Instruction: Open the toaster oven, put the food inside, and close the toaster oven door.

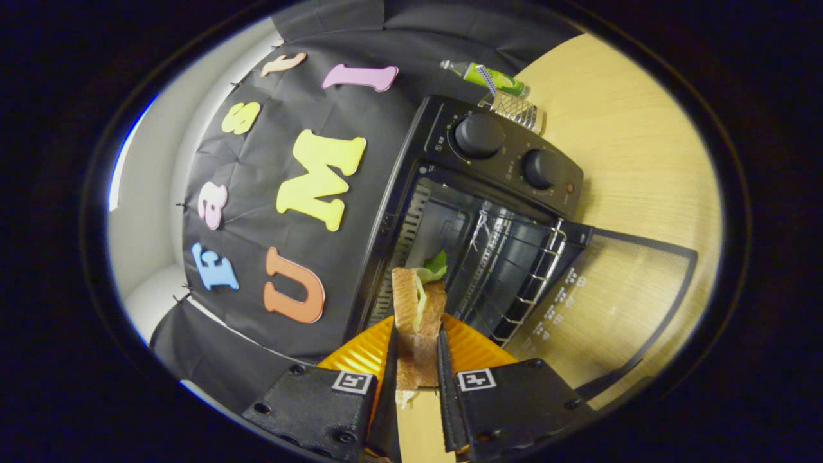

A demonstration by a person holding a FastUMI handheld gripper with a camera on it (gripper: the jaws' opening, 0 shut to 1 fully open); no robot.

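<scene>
The hand-held gripper (418, 360) is clenched on a sandwich (418, 315), both fingers pressing its bread sides; the sandwich sits above an orange plate (360, 354), just in front of the black toaster oven (488, 193); the oven door (617, 302) lies folded down open on the wooden surface (643, 141); a green bottle (492, 77) lies behind the oven.

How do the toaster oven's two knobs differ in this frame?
The knob nearer the booth wall looks larger than the knob nearer the red indicator light. The first sits toward the panel's far end, the second beside the light. Both are round, black, on the toaster oven.
</scene>
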